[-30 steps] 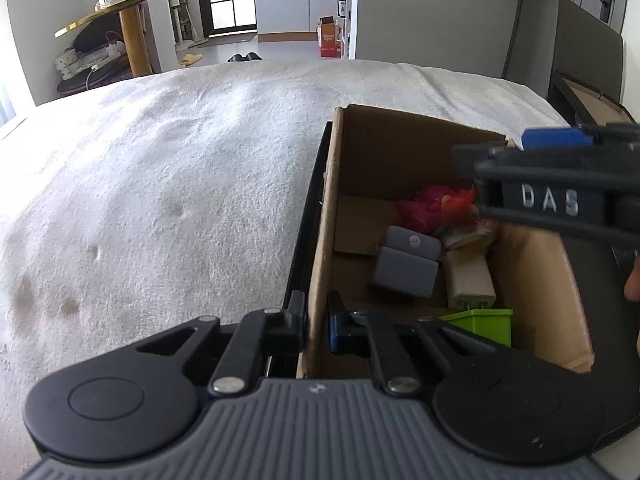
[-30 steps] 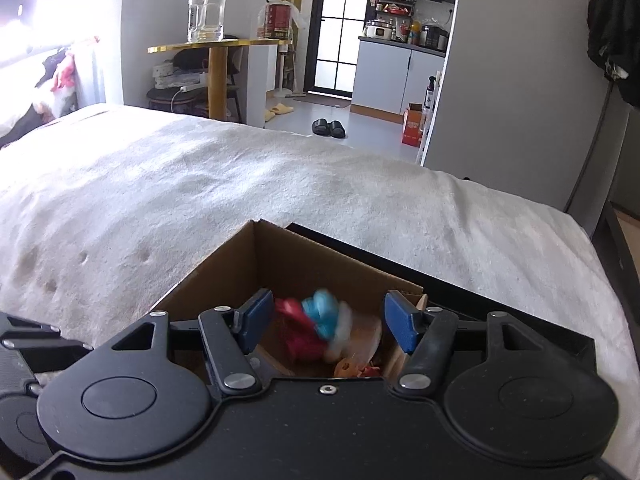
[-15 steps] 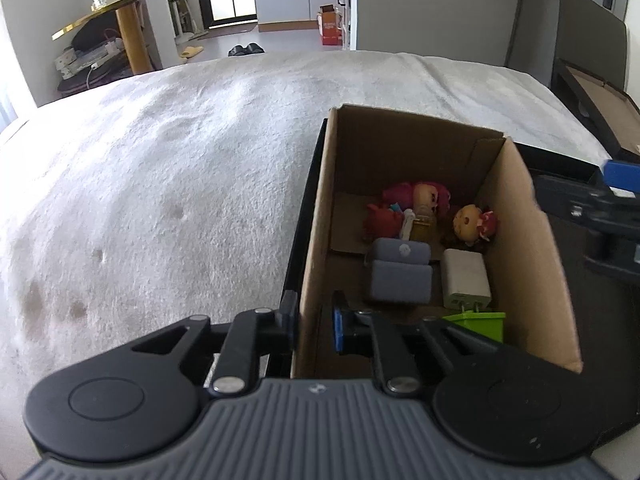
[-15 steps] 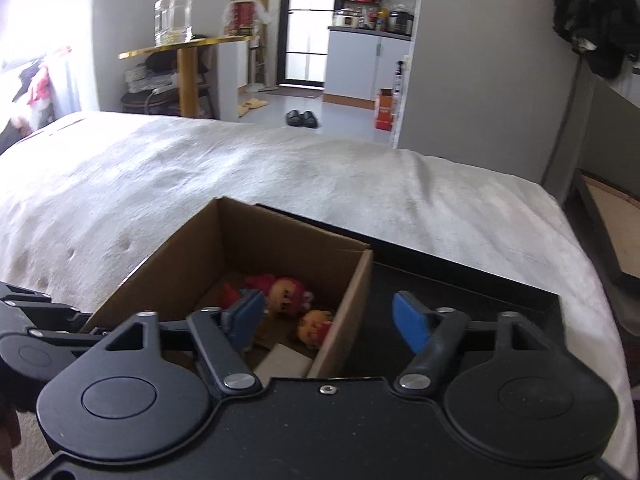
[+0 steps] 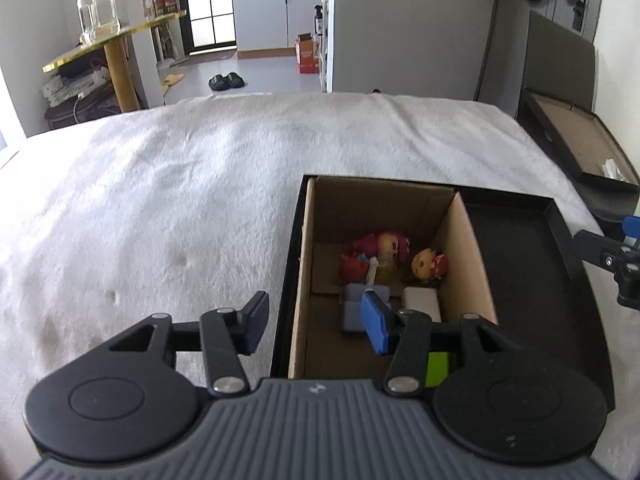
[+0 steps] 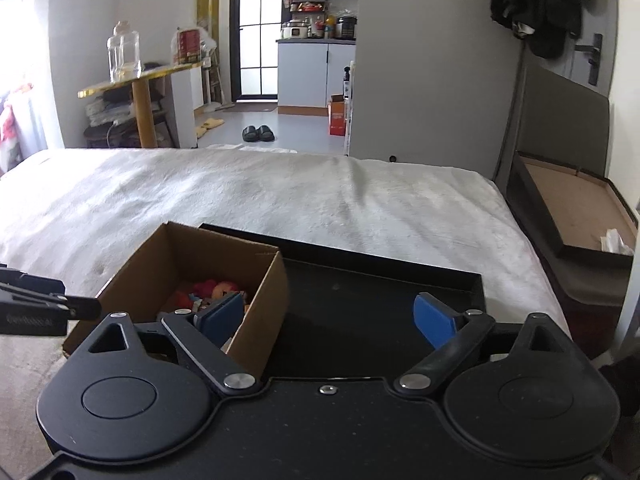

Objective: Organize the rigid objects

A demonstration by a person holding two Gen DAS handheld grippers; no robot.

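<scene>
Lying at the box's (image 5: 466,256) far end: two dolls (image 5: 386,245), with grey (image 5: 354,308) and white (image 5: 422,302) blocks nearer. Looking light, stiff, probably smooth plastic; best pinching across flat sides or a doll's body. Sitting in the tray's (image 5: 520,280) left half, on the bed (image 5: 160,208). Hovering: left claw (image 5: 316,326) apart, straddling the box's left wall; right claw (image 6: 328,316) apart, empty. Showing no readable writing.

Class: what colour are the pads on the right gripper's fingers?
Blue pads, clearest in the right wrist view.
</scene>
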